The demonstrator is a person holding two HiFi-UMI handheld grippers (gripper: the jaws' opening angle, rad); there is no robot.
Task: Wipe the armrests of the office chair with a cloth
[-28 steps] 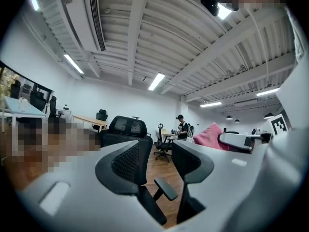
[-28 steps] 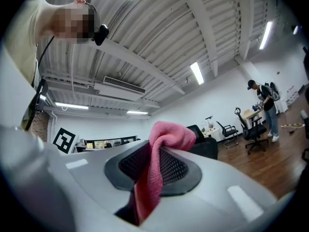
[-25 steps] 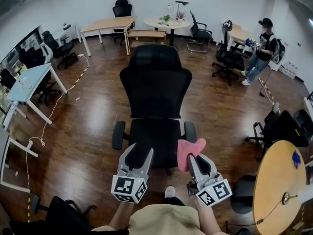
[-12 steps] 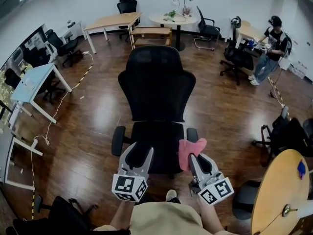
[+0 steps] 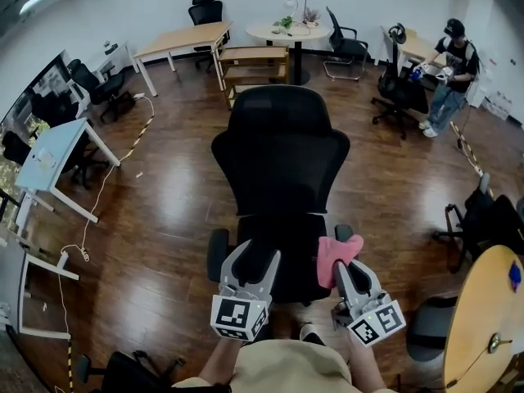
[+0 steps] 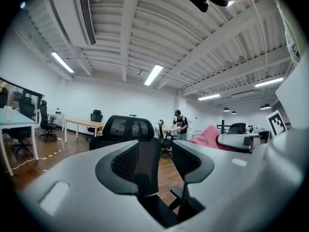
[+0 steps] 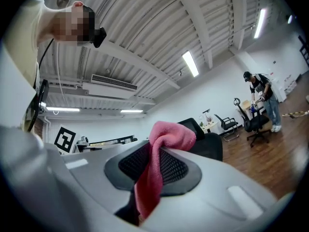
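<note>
The black office chair (image 5: 280,155) stands in front of me with its back to the room. Its left armrest (image 5: 217,255) shows whole; its right armrest (image 5: 345,232) peeks out behind a pink cloth (image 5: 335,254). My right gripper (image 5: 344,270) is shut on that cloth, held above the seat's right front corner, just short of the right armrest. In the right gripper view the pink cloth (image 7: 161,154) hangs pinched between the jaws of the right gripper (image 7: 153,166). My left gripper (image 5: 255,260) hovers over the seat's front, open and empty; the left gripper (image 6: 165,149) shows a clear gap.
A round wooden table (image 5: 485,318) stands close at my right. A person (image 5: 449,54) stands at the far right by other chairs. Desks (image 5: 49,150) line the left, with a cable (image 5: 90,211) on the floor. A round white table (image 5: 288,33) is behind the chair.
The chair and both grippers sit further right and lower in the head view than a second ago. The right gripper keeps its hold on the cloth; the left stays open.
</note>
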